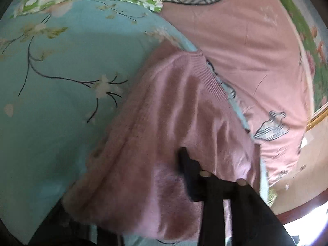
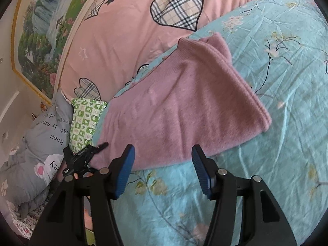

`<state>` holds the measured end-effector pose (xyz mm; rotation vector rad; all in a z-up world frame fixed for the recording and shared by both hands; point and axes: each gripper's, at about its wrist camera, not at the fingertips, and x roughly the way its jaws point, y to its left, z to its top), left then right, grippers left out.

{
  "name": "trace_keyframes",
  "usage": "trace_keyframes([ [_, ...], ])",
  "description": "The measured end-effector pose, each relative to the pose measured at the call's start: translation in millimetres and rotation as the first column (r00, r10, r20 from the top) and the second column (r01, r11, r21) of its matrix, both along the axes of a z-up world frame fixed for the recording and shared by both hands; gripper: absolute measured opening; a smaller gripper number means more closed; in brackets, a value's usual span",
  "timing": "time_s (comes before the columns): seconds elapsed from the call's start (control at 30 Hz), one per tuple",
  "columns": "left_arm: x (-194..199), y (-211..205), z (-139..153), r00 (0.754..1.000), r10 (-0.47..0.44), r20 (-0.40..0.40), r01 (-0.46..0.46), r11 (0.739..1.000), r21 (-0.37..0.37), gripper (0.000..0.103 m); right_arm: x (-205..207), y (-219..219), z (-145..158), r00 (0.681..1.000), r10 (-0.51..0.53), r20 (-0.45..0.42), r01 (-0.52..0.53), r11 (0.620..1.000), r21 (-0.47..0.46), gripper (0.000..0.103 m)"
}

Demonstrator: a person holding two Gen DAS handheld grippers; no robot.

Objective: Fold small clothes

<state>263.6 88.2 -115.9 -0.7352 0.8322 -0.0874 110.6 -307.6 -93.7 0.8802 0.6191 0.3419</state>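
Pink and fuzzy, a small folded sweater (image 2: 184, 110) lies flat on a turquoise floral bedsheet (image 2: 276, 143), near the edge where that sheet meets a pink quilt (image 2: 123, 47) with plaid hearts. Angled downward just short of the sweater's near hem, the right gripper (image 2: 163, 170) has its blue-padded fingers (image 2: 125, 172) spread apart with nothing between them. At the sweater's left edge, beside a green checked pillow (image 2: 84, 121), the left gripper (image 1: 205, 176) sits low over the knit, but blur and sweater cover hide whether it grips the fabric.
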Motion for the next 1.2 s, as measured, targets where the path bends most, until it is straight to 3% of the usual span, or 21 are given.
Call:
trace_keyframes([
  [0.13, -4.8, -21.3, 31.1, 0.996, -0.051, 0.079, 0.044, 0.995, 0.095, 0.021, 7.4, -13.2, -0.5, 1.000, -0.006, 0.006, 0.006, 1.000, 0.004, 0.059],
  [0.23, -11.5, -49.5, 66.2, 0.975, -0.143, 0.169, 0.124, 0.985, 0.118, 0.015, 10.5, -26.2, 1.2, 1.000, -0.015, 0.023, 0.015, 1.000, 0.021, 0.059],
  [0.3, -16.1, -84.9, 95.9, 0.938, -0.247, 0.243, 0.223, 0.967, 0.124, 0.010, 13.6, -35.5, 3.4, 0.999, -0.020, 0.033, 0.020, 0.999, 0.028, 0.059],
  [0.4, -21.3, -146.7, 119.4, 0.861, -0.410, 0.301, 0.386, 0.912, 0.137, 0.009, 20.5, -53.6, 13.8, 0.998, -0.043, 0.051, 0.043, 0.999, 0.011, 0.059],
  [0.43, -22.7, -171.8, 119.2, 0.830, -0.468, 0.304, 0.444, 0.884, 0.148, 0.009, 23.7, -57.9, 17.1, 0.997, -0.044, 0.057, 0.044, 0.999, 0.003, 0.059],
  [0.53, -21.5, -228.1, 93.0, 0.774, -0.584, 0.246, 0.554, 0.812, 0.185, 0.008, 45.5, -68.0, 27.1, 0.998, -0.006, 0.056, 0.008, 1.000, -0.027, 0.059],
  [0.6, -15.8, -251.5, 63.5, 0.766, -0.619, 0.172, 0.590, 0.784, 0.193, 0.008, 64.9, -68.5, 28.6, 0.998, 0.038, 0.045, -0.036, 0.999, -0.038, 0.059],
  [0.67, -10.7, -259.6, 42.1, 0.769, -0.629, 0.119, 0.605, 0.775, 0.182, 0.007, 83.0, -66.7, 27.1, 0.997, 0.075, 0.028, -0.074, 0.997, -0.035, 0.060],
  [0.73, -7.1, -257.5, 25.7, 0.781, -0.616, 0.101, 0.599, 0.785, 0.157, 0.007, 105.4, -60.2, 25.5, 0.992, 0.123, 0.003, -0.123, 0.991, -0.047, 0.069],
  [0.87, -5.8, -251.9, 28.7, 0.782, -0.611, 0.124, 0.595, 0.791, 0.142, 0.007, 139.9, -49.1, 14.0, 0.981, 0.190, -0.045, -0.191, 0.981, -0.021, 0.074],
  [0.97, -6.8, -251.2, 37.6, 0.778, -0.612, 0.145, 0.593, 0.790, 0.156, 0.008, 161.4, -43.1, -2.4, 0.972, 0.188, -0.138, -0.191, 0.982, -0.011, 0.074],
  [1.13, -17.9, -249.6, 44.3, 0.765, -0.623, 0.162, 0.596, 0.781, 0.186, 0.008, 182.8, -33.1, -6.5, 0.964, 0.240, -0.114, -0.234, 0.970, 0.063, 0.074],
  [1.17, -18.8, -249.3, 46.6, 0.763, -0.625, 0.161, 0.596, 0.778, 0.198, 0.008, 187.8, -30.8, -5.9, 0.963, 0.251, -0.096, -0.244, 0.967, 0.079, 0.073],
  [1.2, -21.4, -250.7, 47.2, 0.761, -0.628, 0.161, 0.595, 0.775, 0.212, 0.008, 194.1, -27.6, -5.1, 0.962, 0.256, -0.091, -0.248, 0.965, 0.089, 0.058],
])
